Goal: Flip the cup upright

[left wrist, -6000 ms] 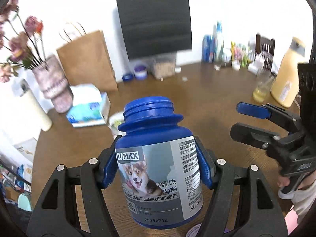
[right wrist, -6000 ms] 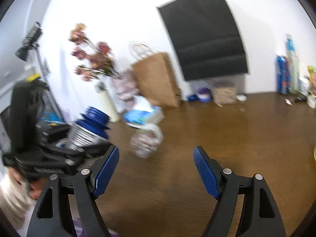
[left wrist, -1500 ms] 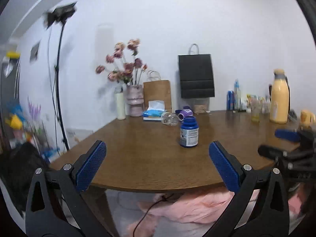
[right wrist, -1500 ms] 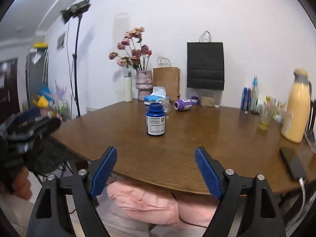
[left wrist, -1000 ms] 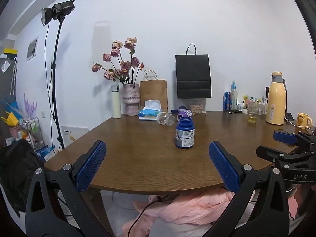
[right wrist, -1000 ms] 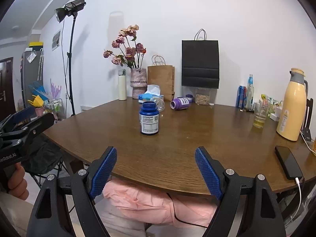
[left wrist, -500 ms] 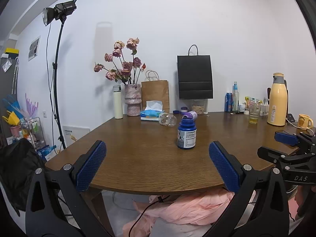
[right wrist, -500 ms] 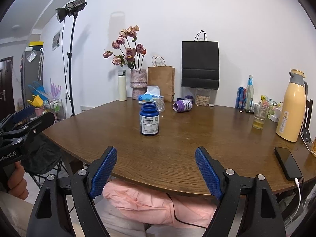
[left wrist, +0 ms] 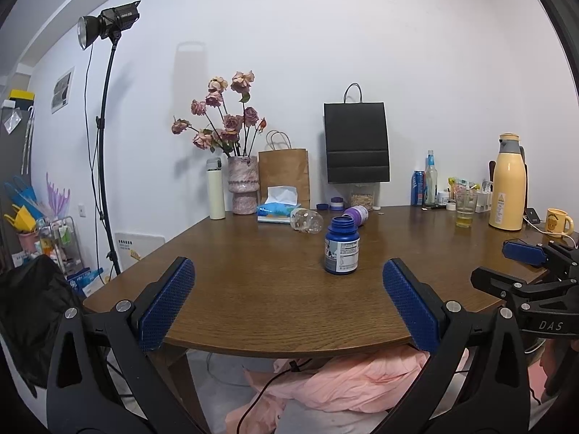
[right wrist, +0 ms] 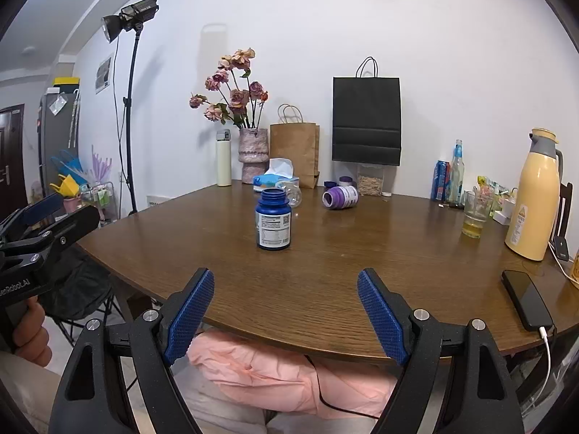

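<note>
A blue open-mouthed bottle [left wrist: 341,246] stands upright on the round wooden table [left wrist: 253,307]; it also shows in the right wrist view [right wrist: 273,220]. My left gripper [left wrist: 287,309] is open and empty, held back off the table's near edge. My right gripper [right wrist: 286,320] is open and empty, also back at the near edge. A purple bottle [right wrist: 341,197] and a clear bottle [left wrist: 307,220] lie on their sides behind the blue one.
At the back stand a flower vase [left wrist: 243,190], tissue box [left wrist: 278,209], brown bag [left wrist: 284,175] and black bag [left wrist: 356,144]. At the right are a glass [right wrist: 477,213], yellow thermos [right wrist: 533,200], phone [right wrist: 526,300] and yellow mug [left wrist: 557,221]. A light stand [left wrist: 105,144] stands left.
Six seconds ago my left gripper held the blue bottle; it has since let go and both grippers have drawn back off the table. In the last second little has moved.
</note>
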A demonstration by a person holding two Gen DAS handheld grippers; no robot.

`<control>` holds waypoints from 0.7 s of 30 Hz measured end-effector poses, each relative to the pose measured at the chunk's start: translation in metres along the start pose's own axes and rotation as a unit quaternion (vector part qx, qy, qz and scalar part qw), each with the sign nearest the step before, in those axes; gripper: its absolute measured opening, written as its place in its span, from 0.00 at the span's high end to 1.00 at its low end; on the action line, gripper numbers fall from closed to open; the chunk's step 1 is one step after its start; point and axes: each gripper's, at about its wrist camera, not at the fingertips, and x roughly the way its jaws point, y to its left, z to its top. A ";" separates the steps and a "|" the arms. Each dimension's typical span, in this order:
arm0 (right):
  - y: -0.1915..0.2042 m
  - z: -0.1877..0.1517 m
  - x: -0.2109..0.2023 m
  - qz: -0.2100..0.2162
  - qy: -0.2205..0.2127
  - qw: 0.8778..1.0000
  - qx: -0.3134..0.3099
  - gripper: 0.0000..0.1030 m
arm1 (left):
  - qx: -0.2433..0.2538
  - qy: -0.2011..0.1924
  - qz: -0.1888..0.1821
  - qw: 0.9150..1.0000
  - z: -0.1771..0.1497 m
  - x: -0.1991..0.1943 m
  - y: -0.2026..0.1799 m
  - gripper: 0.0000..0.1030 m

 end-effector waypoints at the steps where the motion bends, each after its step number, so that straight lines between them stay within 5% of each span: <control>1: 0.000 0.000 0.000 0.000 0.000 1.000 0.001 0.17 | 0.000 0.000 0.000 1.000 0.000 0.000 0.000 0.00; 21: -0.002 0.000 -0.001 -0.003 -0.007 1.000 0.006 0.17 | -0.002 0.002 0.001 1.000 0.000 -0.001 -0.003 0.00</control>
